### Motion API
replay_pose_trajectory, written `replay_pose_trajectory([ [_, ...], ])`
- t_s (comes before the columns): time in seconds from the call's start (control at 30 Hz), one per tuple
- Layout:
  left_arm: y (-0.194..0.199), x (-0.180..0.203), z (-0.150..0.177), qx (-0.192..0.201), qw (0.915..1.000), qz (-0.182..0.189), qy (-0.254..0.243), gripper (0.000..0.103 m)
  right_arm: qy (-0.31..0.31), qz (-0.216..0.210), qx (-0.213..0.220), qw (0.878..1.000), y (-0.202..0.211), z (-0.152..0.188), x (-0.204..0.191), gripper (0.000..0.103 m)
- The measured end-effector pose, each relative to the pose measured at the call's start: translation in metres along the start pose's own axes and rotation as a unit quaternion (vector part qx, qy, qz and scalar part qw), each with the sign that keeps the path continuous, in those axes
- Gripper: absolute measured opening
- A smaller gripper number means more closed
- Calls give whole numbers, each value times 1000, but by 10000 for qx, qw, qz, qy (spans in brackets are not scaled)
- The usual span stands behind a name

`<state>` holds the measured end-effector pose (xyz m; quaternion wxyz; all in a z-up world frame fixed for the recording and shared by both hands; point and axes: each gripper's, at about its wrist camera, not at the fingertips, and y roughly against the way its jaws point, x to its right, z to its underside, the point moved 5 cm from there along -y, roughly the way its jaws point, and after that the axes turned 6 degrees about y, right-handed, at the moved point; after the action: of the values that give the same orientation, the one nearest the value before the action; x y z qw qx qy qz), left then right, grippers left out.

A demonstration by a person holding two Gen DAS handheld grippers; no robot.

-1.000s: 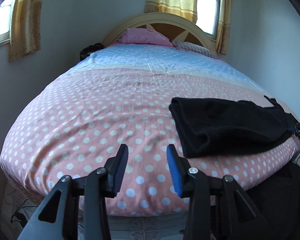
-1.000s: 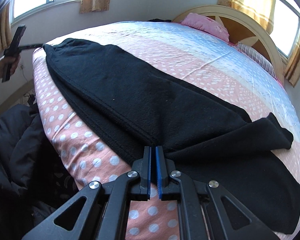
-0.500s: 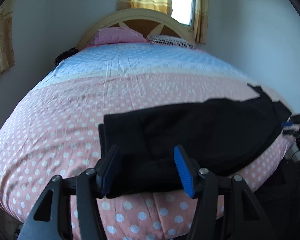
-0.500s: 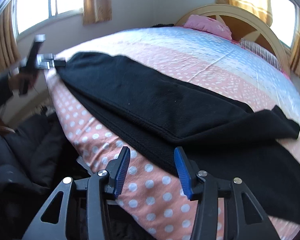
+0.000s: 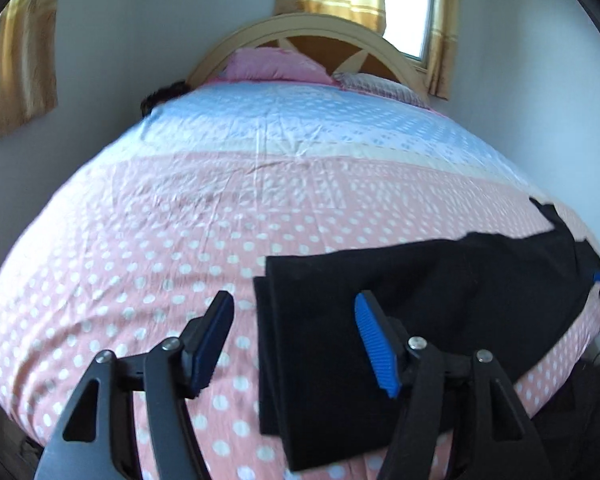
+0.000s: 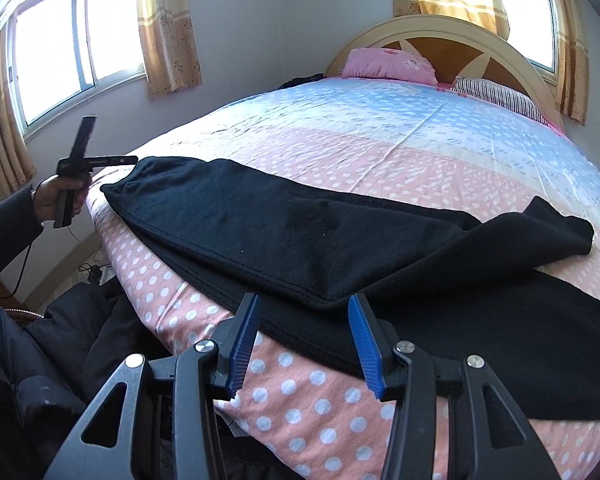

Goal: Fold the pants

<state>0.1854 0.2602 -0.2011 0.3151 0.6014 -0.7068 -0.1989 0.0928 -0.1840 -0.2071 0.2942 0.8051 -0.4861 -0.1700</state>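
Your black fleece pants (image 6: 284, 236) lie stretched along the near edge of the pink polka-dot bedspread (image 6: 380, 160), and that long axis is what the next fold turns on. In the right wrist view the garment runs from the upper left of the frame, where its narrow end sits just beside your left gripper (image 6: 116, 159), down to the lower right, where the wider part spreads out. One leg looks already laid over the other, with a loose flap of cloth turned up at the right of the frame.

Your right gripper (image 6: 302, 344) stands released, its blue-padded fingers (image 6: 244, 340) parted on either side of the doubled seam edge at lower centre, holding nothing. In the left wrist view your left gripper (image 5: 296, 344) is likewise spread wide and empty. The squared end of the pants (image 5: 400, 320) lies between and just beyond its tips, slightly toward the right finger, with the rest trailing off to the right edge of the frame.

So each gripper sits at its own end of the garment. Judging from this, folding end over end along that axis seems the natural move, and the left gripper is the nearer one to the narrow end that would travel.
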Motion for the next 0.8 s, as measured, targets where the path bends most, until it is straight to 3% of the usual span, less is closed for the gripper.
replay_pose_trajectory([
  [0.17, -32, -16, -4, -479, 9965, 127, 679, 59, 94, 28, 17, 10000, 1, -1, -5, 48],
  [0.3, -34, -9, 1, -663, 9950, 99, 734, 36, 35, 61, 71, 9999, 1, 1, -2, 48],
  [0.57, -28, -10, 3, -920, 9928, 20, 762, 32, -137, 114, 224, 9996, 1, -1, 1, 48],
  [0.67, -35, -11, 2, -943, 9919, 95, 841, 32, -100, 152, 247, 9995, 3, -2, 0, 48],
  [0.7, -34, -10, 1, -904, 9926, 112, 804, 16, -116, 157, 260, 9995, 4, -3, 0, 48],
  [0.8, -20, -5, -13, -595, 9959, 142, 664, 14, -231, 158, 288, 9992, 5, 0, 5, 48],
])
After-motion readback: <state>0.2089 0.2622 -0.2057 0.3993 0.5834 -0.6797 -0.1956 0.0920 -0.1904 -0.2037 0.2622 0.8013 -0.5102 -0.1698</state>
